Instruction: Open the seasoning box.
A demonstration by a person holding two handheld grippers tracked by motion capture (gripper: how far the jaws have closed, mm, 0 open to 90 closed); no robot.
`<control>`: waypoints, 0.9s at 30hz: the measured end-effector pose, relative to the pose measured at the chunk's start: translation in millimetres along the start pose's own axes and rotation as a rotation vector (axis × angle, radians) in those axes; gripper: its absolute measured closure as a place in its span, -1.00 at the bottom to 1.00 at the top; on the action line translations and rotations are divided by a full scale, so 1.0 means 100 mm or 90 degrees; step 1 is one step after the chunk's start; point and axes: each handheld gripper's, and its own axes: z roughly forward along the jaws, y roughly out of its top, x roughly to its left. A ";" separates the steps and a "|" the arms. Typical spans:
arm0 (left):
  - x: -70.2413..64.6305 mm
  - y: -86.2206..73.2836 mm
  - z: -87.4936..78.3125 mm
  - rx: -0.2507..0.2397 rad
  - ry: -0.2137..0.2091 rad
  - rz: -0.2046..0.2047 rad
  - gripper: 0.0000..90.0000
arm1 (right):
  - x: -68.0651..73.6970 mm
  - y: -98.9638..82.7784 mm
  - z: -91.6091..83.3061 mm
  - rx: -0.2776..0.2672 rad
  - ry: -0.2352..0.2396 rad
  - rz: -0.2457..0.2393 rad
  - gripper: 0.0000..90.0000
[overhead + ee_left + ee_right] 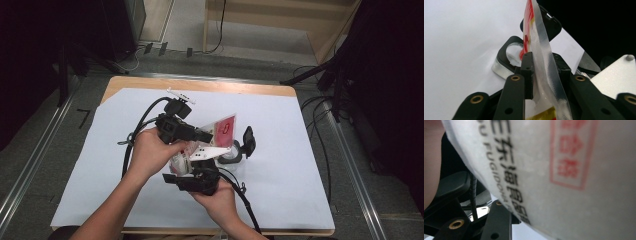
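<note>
Table: a light wooden table (200,84) is carrying a large white paper sheet (280,185), and all the work is taking place above the middle of that sheet.

Packet: a clear plastic packet with a red and white printed face and a wide sealed edge (221,129) is standing tilted above the sheet, held between the 2 grippers; in the left gripper view its sealed edge (541,37) is running upward between the jaws.

Left gripper: the black left gripper (207,135) is lying level in the person's left hand (150,152), and its jaws are sitting against both faces of the packet's seal, clamping it; only the film's thickness is keeping them apart.

Right gripper: the black right gripper (181,176), topped by a grey three-cornered plate, is resting in the person's right hand (220,197) under the packet's lower end; the packet (564,175) is pressing close over the camera, 1 jaw is showing beneath it, and I cannot tell whether the jaws are gripping.

Container: a clear round container with a black rim and an open black hinged lid (241,147) is sitting on the sheet just beyond the packet.

Writing: black Chinese characters and slanted Latin capitals reading roughly "U FUGIDONA" are running along the packet, beside a red boxed stamp of blurred characters.
</note>
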 end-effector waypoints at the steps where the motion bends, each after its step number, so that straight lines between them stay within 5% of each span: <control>1: 0.00 0.00 0.00 0.001 0.002 0.000 0.72 | 0.00 0.00 0.00 0.000 -0.001 -0.001 0.37; 18: -0.02 0.00 0.01 -0.008 0.015 -0.009 0.84 | 0.04 -0.01 0.02 0.009 -0.017 -0.030 0.35; 27: -0.05 0.00 0.00 -0.010 0.022 0.004 0.77 | 0.01 0.00 0.00 -0.001 0.004 0.001 0.37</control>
